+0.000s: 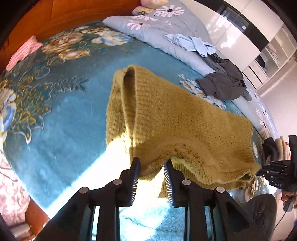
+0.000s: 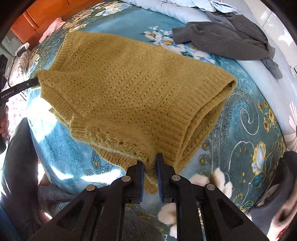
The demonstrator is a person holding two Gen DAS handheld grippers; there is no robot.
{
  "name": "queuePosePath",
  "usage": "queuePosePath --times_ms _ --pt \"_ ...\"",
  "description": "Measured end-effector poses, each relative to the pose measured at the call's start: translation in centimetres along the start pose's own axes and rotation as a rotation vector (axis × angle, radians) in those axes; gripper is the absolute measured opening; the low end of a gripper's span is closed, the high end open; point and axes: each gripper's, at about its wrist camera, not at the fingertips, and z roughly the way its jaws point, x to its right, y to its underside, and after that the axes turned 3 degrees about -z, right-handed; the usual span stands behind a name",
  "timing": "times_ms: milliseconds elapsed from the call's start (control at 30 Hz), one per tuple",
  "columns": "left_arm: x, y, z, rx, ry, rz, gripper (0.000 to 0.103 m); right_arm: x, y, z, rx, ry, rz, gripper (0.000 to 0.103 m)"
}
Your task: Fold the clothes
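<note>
Left claw (image 1: 151,166): jaws closed on the near knitted edge of the mustard sweater (image 1: 182,126), fabric bunched between the ribbed pads. Sunlit patch of blanket directly below.

Right claw (image 2: 150,161): jaws pinched on another edge of the same sweater, cloth pressed between the blue pads. In the left wrist view the right claw appears at the far right, its tip touching the sweater's corner; in the right wrist view the left claw appears at the left edge, touching the opposite corner.

Sweater: held up between both claws, stretched flat and hanging above the bed, one ribbed opening drooping toward the blanket.

Beneath: teal floral blanket (image 1: 61,111) covering the bed. Person's dark-trousered leg (image 2: 20,166) at the near left edge.

Farther: grey garment (image 2: 228,39) crumpled on the blanket, light blue garment (image 1: 193,44) beyond it, lying on a pale quilt with daisy print (image 1: 163,20). Pink checked cloth (image 1: 24,52) near the wooden headboard (image 1: 74,16).
</note>
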Motion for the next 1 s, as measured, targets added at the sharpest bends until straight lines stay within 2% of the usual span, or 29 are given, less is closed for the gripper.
queuePosePath --times_ms 100,167,300,400,467,533,667,700,733,767,800,867,933,1000 --pt "-2.1 1.6 -0.4 -0.021 0.117 -0.193 0.047 0.4 0.7 -1.4 0.031 -0.023 0.059 0.017" --pt "-3.2 2.7 0.2 -0.052 0.213 -0.315 0.051 1.3 1.3 -2.6 0.068 -0.052 0.149 0.018" --pt "-4.0 4.2 2.3 -0.122 0.296 -0.486 0.052 4.4 3.4 -3.4 0.148 -0.259 0.490 0.019" --pt "-3.6 4.0 2.9 -0.116 0.325 -0.532 0.052 6.5 5.5 -2.1 0.157 -0.418 0.762 0.019" --pt "-3.4 3.6 3.5 -0.112 0.329 -0.555 0.053 7.5 7.2 -1.0 0.162 -0.481 0.929 0.019" --pt "-3.1 3.3 4.0 -0.109 0.332 -0.579 0.054 8.3 8.6 0.2 0.169 -0.507 1.049 0.019" --pt "-3.2 3.2 5.6 -0.118 0.328 -0.645 0.052 8.2 9.9 2.3 0.200 -0.612 1.169 0.019" --pt "-3.2 3.2 5.7 -0.110 0.327 -0.646 0.052 8.1 10.0 2.6 0.210 -0.640 1.188 0.019" --pt "-3.2 3.2 5.8 -0.100 0.324 -0.645 0.046 8.2 9.9 2.3 0.239 -0.638 1.175 0.019" --pt "-3.1 3.0 5.7 -0.088 0.314 -0.635 0.038 8.3 9.7 2.0 0.267 -0.635 1.162 0.019" --pt "-2.7 2.7 5.5 -0.078 0.311 -0.609 0.023 8.3 9.5 1.8 0.283 -0.626 1.143 0.019" --pt "-1.8 2.0 4.9 -0.062 0.307 -0.552 0.017 8.1 9.4 2.0 0.303 -0.641 1.140 0.019" --pt "-0.5 1.0 2.8 0.004 0.331 -0.464 0.014 8.1 9.5 2.3 0.327 -0.664 1.139 0.019" --pt "0.4 0.4 0.4 0.067 0.391 -0.399 0.014 8.2 9.5 2.1 0.363 -0.681 1.128 0.019"
